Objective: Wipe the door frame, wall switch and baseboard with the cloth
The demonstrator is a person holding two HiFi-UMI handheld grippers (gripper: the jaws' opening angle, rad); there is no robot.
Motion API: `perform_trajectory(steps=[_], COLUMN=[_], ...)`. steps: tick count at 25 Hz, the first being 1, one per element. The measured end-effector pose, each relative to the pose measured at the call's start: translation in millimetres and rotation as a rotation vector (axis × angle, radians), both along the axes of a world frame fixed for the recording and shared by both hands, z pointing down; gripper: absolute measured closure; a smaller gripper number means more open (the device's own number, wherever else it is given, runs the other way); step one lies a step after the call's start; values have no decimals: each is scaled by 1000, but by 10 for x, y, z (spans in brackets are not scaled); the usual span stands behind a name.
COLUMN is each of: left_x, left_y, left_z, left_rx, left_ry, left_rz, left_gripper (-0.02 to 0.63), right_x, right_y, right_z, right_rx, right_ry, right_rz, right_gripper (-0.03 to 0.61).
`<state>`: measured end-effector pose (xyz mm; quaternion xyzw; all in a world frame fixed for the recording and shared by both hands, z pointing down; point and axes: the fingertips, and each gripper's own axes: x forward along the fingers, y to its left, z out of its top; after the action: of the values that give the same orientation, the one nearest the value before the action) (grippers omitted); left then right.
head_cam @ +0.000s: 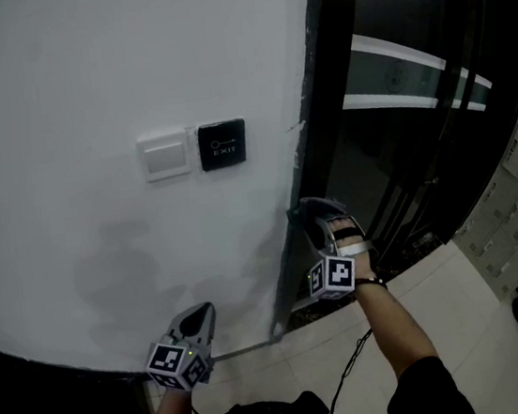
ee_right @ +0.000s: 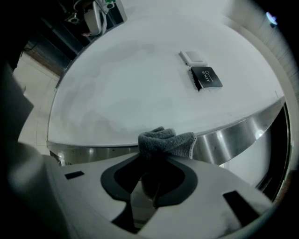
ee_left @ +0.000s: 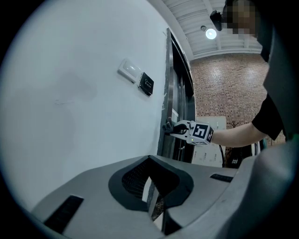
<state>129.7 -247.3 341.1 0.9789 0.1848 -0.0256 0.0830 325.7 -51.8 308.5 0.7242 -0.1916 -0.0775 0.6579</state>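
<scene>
Nearest the person, left of the door frame [head_cam: 311,138] and low against the white wall [head_cam: 82,83], the left gripper [ee_left: 152,196] pointed at the plaster. Its fingers were drawn almost together with nothing between them. At the frame's edge, the right gripper [ee_right: 149,186] had its fingers clamped on the grey cloth [ee_right: 166,142]. The cloth's bunched folds lay where wall met the frame's metal face and covered the fingertips. Higher up and left of the frame sat the white wall switch [head_cam: 165,155], with a black exit button [head_cam: 222,144] between it and the frame, just beside the switch plate. Faint grey patches [head_cam: 114,258] marked the wall left of the frame below the switch, and I could not tell whether they were shadow or stain. At the wall's foot left of the frame ran a black band [head_cam: 38,401], cut off by the picture's edge and too dark to call baseboard with any certainty. Beyond the frame the doorway was dim. A pale tiled floor [head_cam: 449,285] and a brick wall [ee_left: 229,88] showed past it.
</scene>
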Motion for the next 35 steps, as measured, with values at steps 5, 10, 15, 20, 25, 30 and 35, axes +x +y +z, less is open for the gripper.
perform_trajectory(steps=[5,10,15,20,25,30,35], left_x=[4,14,24,28,22,25,22], left_y=[11,-8,32,-6,-13,9,10], left_z=[44,30,14,39,87,128,181], left_rx=[5,10,21,23,27,30,27], left_ry=[-11,-9,-22,-27,-42,-54,-68], left_rz=[0,-10,-10,-21,-30,-34,-46], left_gripper=[612,612,612,612,612,612,612], right_x=[-20,-34,-43,-30,-10,-22,-29], right_y=[7,-10,12,30,45,50,39], right_z=[124,297,410,686,886,1074,1351], right_rx=[5,2,17,6,-8,-16,-35], right_ry=[-36,-71,-91,-148,-180,-208,-271], right_rz=[-15,-26,-34,-19,-23,-22,-7], right_gripper=[489,491,491,491,492,492,492])
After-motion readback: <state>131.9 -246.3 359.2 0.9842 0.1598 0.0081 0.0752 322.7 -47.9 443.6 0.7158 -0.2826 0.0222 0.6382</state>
